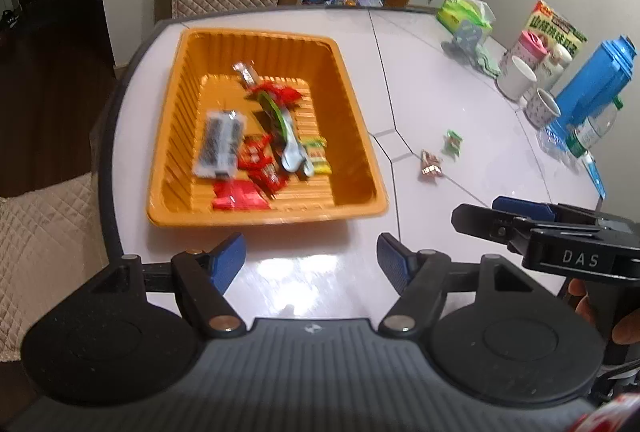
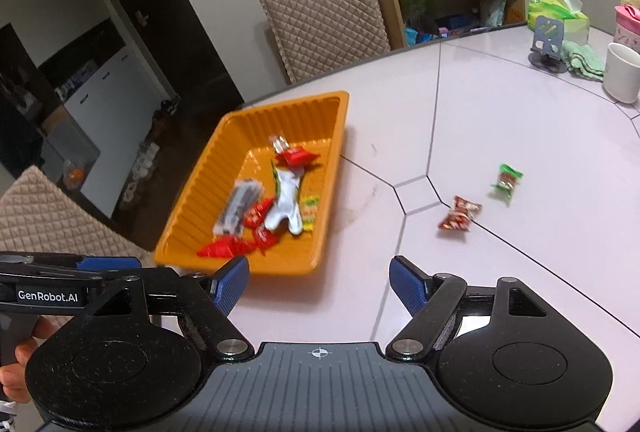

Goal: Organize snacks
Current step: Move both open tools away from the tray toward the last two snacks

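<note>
While both claws hang above the pale glossy tabletop (image 1: 440, 80), neither has hold of anything. The left gripper (image 1: 310, 258) stands with its blue ribbed pads (image 1: 228, 262) spread wide, with only bare table surface showing between them. The right gripper (image 2: 320, 282) is likewise spread wide, its blue pads (image 2: 406, 284) apart and empty; nothing touches either pad.

The orange ribbed plastic tray (image 1: 360, 136) sits on the table just ahead of the left gripper, its near rim a short way beyond the pad tips. In the right wrist view the same tray (image 2: 188, 216) lies ahead and to the left, its near corner just behind the left-hand pad in the picture. Inside the tray lie several wrapped snacks: a grey-and-black striped packet (image 1: 220, 144), red wrappers (image 1: 238, 196), a silver-and-green pouch (image 1: 286, 136) and a yellow-green packet (image 1: 318, 154).

Two snacks lie loose on the table outside the tray, to its right and well apart from both grippers: a small brown-red wrapped candy (image 2: 459, 214) and a small green-ended wrapped candy (image 2: 507, 181), near each other but not touching. In the left wrist view the right gripper's black body appears at the right edge, beside the left gripper.
</note>
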`<state>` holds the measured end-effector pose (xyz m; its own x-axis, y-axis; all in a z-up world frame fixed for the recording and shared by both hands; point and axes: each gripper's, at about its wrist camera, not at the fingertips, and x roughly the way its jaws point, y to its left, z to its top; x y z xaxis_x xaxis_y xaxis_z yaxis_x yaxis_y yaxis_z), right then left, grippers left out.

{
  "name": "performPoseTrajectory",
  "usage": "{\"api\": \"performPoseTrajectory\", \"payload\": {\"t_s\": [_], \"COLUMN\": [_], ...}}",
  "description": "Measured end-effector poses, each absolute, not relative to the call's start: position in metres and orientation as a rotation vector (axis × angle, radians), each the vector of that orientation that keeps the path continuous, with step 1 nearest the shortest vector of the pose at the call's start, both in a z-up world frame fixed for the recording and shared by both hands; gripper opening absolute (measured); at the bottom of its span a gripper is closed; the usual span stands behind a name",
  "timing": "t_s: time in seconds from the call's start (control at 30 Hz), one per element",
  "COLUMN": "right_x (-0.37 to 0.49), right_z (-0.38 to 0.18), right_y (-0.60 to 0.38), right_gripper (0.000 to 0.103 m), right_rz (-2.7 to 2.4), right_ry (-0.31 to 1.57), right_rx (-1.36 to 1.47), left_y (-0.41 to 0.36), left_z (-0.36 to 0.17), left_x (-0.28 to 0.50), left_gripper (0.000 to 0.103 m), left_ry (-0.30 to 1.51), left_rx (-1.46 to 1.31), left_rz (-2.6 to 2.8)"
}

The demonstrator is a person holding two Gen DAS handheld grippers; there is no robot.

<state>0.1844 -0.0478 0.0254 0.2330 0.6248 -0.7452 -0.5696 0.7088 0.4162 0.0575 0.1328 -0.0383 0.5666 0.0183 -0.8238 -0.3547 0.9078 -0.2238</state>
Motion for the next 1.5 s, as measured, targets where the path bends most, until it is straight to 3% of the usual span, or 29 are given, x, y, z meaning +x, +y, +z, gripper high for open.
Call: {"api": "performPoseTrajectory", "payload": {"t_s": [0.97, 1.5], "right_x": [0.202, 0.246], "right_z": [-0.01, -0.021], "right_y": [-0.168, -0.192], "right_gripper": [0.077, 0.077], "right_rz": [0.725, 0.695], "right_ry": [1.163, 1.147], "right_rx": [-0.072, -0.041], "left_y": [0.005, -0.021], "left_z": [-0.061, -0.071], "left_x": [0.104, 0.159], "left_gripper": [0.069, 0.069], "left_ry": [0.998, 0.972], "left_rx": [-0.342, -0.26], "left_rz": [0.177, 0.181]}}
